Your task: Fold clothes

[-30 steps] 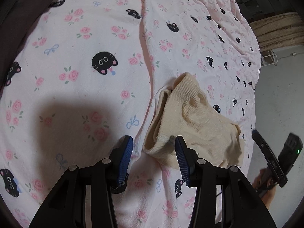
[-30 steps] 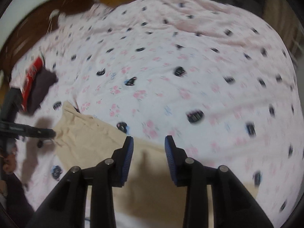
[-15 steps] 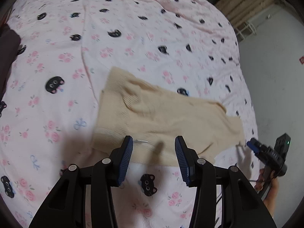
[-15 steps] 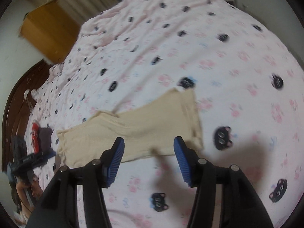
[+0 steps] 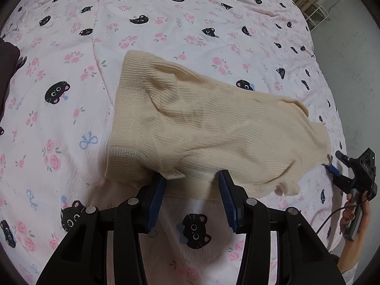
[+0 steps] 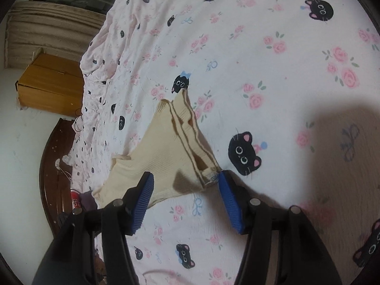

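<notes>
A cream ribbed knit garment (image 5: 204, 128) lies spread on the pink cat-print bedsheet (image 5: 166, 23). My left gripper (image 5: 191, 185) is open, its blue pads on either side of the garment's near hem and white label. My right gripper (image 6: 185, 185) is open too, low over the sheet at the garment's (image 6: 171, 156) layered end. In the left wrist view the right gripper (image 5: 332, 168) shows at the garment's far right edge, held by a hand.
A wooden cabinet (image 6: 49, 83) and curtains (image 6: 47, 30) stand past the bed's far side. A dark wooden bed frame (image 6: 51, 173) curves along the left, with a red item (image 6: 74, 198) and dark cloth (image 6: 86, 199) beside it. A dark cloth (image 5: 7, 59) lies at the left edge.
The garment went from bunched to spread flat. My left gripper has come close to its near hem. My right gripper swung round and dropped to the garment's end.
</notes>
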Demonstrator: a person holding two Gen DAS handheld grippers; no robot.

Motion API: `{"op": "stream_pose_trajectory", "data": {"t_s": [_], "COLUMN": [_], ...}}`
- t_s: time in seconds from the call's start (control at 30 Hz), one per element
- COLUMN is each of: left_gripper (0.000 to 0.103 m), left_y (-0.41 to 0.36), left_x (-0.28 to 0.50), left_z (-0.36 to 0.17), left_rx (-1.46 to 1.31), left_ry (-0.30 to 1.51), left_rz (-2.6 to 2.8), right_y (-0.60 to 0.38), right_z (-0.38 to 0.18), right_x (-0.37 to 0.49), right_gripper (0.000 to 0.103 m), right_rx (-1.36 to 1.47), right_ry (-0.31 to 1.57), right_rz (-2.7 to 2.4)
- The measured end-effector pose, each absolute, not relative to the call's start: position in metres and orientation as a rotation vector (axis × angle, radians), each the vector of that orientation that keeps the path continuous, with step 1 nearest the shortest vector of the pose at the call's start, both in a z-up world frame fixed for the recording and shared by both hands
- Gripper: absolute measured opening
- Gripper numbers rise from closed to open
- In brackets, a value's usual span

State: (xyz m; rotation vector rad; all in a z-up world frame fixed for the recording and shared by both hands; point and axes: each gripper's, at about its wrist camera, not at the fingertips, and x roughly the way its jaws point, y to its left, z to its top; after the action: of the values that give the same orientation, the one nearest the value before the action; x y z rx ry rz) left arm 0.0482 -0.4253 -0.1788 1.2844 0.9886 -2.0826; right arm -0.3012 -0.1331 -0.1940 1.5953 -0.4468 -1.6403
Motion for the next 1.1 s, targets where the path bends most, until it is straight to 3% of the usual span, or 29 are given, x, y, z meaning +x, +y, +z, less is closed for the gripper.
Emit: {"op": "stream_pose_trajectory", "data": {"t_s": [0.23,0.43,0.53,0.8,0.9,1.03,1.1], "left_gripper": [0.041,0.041,0.041,0.041,0.041,0.041,0.041], "left_y": [-0.425,-0.426,-0.427,-0.427,-0.427,-0.427,-0.428], "left_x": [0.048,0.05,0.051,0.049,0.049,0.05,0.051], "left_z": [-0.182,-0.178,-0.177,-0.177,-0.177,-0.177,-0.177], "left_rx": [1.279,1.258,1.256,1.262,1.263,1.26,1.257], "left_ry": [0.994,1.012,1.015,1.01,1.012,1.013,1.017], "left_rz": [-2.08,-2.087,-2.088,-2.086,-2.086,-2.089,-2.09], "right_y": [-0.13,-0.145,-0.155,-0.153,-0.158,-0.157,-0.154], "right_z": [-0.182,-0.151,-0.157,-0.181,-0.184,-0.191,-0.189], "right_x": [-0.311,-0.31,-0.31,-0.31,-0.307,-0.31,-0.311], "right_gripper": [0.06,0.06,0.051,0.045,0.034,0.005,0.005], "right_rx": [1.537,1.381,1.412,1.509,1.515,1.54,1.533], "right_ry": [-0.47,-0.38,-0.324,-0.297,-0.27,-0.273,-0.278], "right_rz": [-1.667,-1.646,-1.612,-1.57,-1.559,-1.568,-1.589]}}
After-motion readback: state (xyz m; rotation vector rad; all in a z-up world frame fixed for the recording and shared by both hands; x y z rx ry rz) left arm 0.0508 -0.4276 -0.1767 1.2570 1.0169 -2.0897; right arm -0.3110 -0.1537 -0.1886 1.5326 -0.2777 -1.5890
